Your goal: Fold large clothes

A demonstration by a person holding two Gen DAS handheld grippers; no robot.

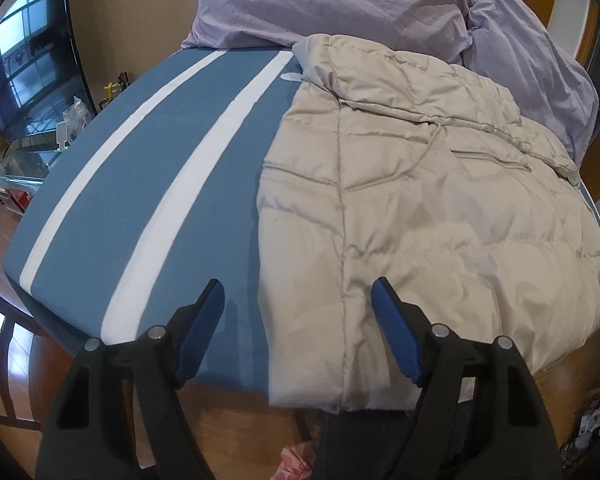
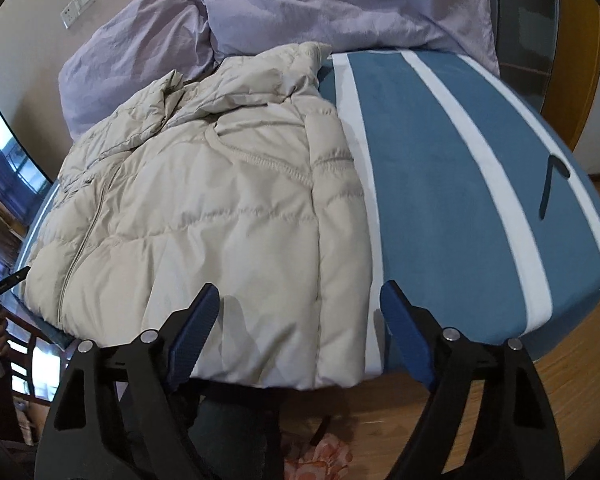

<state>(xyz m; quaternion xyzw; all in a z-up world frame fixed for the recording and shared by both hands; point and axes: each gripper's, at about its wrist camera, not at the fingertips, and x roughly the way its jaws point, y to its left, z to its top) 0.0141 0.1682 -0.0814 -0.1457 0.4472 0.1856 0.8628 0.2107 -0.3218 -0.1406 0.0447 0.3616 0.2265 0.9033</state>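
A beige quilted puffer jacket [image 1: 420, 200] lies flat on a bed covered with a blue sheet with white stripes [image 1: 148, 184], its hem at the near edge and its collar up toward the lavender pillows [image 1: 332, 0] at the far edge. The zipper runs lengthwise down the jacket [image 2: 204, 208].

The left tongs [image 1: 298, 292] hover above the near edge with jaws spread wide and nothing gripped; one blue pad sits over the sheet, the other over the jacket's hem. The right tongs [image 2: 300, 296] are likewise released, jaws apart, straddling the jacket's other hem corner, one pad over the jacket, the other over the sheet [image 2: 440, 184] beside it.

A dark strap [image 2: 550, 184] lies on the sheet toward the bed's far side edge in the right wrist view.
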